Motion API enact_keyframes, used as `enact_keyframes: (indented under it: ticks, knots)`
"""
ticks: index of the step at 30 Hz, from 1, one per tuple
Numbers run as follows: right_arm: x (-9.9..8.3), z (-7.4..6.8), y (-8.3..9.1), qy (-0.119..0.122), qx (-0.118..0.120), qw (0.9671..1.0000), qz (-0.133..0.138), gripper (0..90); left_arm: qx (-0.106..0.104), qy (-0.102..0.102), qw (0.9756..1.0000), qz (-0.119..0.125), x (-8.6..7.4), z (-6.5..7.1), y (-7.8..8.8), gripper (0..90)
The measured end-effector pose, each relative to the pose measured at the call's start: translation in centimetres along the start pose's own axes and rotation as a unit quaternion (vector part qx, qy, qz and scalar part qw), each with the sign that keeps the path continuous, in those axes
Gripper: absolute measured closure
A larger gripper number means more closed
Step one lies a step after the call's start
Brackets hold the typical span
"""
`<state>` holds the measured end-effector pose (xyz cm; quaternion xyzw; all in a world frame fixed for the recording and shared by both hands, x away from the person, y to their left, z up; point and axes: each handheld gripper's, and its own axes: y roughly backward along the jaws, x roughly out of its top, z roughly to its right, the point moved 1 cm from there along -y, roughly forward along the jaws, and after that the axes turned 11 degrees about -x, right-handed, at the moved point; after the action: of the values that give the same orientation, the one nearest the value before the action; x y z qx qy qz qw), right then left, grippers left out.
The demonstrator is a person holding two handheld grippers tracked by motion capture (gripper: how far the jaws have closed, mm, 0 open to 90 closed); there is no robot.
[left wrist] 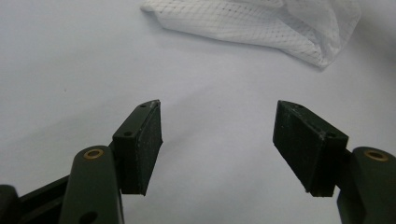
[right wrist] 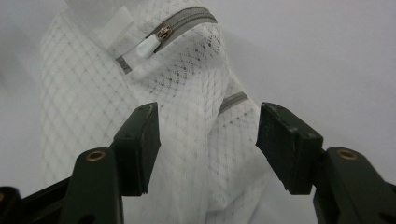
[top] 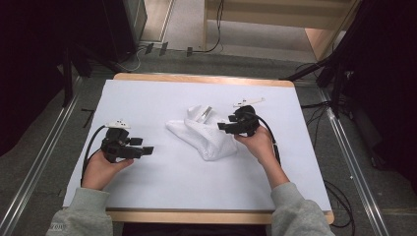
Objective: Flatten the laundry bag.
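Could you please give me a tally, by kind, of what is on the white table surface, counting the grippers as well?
White mesh zip bag: 1
Handheld black two-jaw grippers: 2, the left gripper and the right gripper
Total: 3

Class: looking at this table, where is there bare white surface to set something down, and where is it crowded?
Free: the near strip between the mesh bag and the table front edge, the far left corner, and the gap between left gripper and bag. Crowded: centre right, where the right gripper hovers at the bag.
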<state>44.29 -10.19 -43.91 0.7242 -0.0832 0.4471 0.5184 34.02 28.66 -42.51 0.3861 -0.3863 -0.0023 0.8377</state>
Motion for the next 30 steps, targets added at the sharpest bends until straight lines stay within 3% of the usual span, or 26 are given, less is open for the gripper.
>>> enact_keyframes:
  ticks: [6,9,11,12,15,17,20,24,30]
  knots:
    - [0.3,-0.6,-2.1,-0.001,0.013,0.9998,-0.013,51.4,0.004,0.004,1.0,0.001,-0.3,-0.2,0.3,33.8]
    - [0.2,-0.9,-2.8,-0.009,0.029,0.999,-0.032,69.5,0.004,0.006,1.0,0.001,-0.3,-0.3,0.3,34.2]
    - [0.1,-1.2,-2.8,0.003,0.036,0.9988,-0.033,87.5,0.005,0.006,1.0,0.001,-0.3,-0.3,0.3,34.4]
    - [0.2,-1.3,-2.6,0.008,0.038,0.9988,-0.029,90.0,0.005,0.007,1.0,0.0,-0.3,-0.3,0.3,34.5]
    - [0.4,-1.4,-2.0,0.019,0.039,0.999,-0.014,90.0,0.006,0.006,1.0,0.0,-0.3,-0.4,0.4,34.5]
    - [0.8,-1.8,-0.7,0.025,0.053,0.9982,0.01,90.0,0.007,0.008,0.9999,0.001,-0.3,-0.4,0.5,34.6]
    - [1.0,-2.7,0.6,0.037,0.061,0.9971,0.025,90.0,0.008,0.014,0.9999,0.003,-0.3,-0.6,0.7,35.2]
    - [0.7,-4.1,2.0,0.056,0.075,0.9949,0.037,90.0,0.005,0.025,0.9996,0.007,-0.2,-0.7,0.8,36.6]
    - [-0.5,-5.9,2.9,0.082,0.088,0.9923,0.032,90.0,0.004,0.025,0.9995,0.016,0.2,-0.7,0.9,37.5]
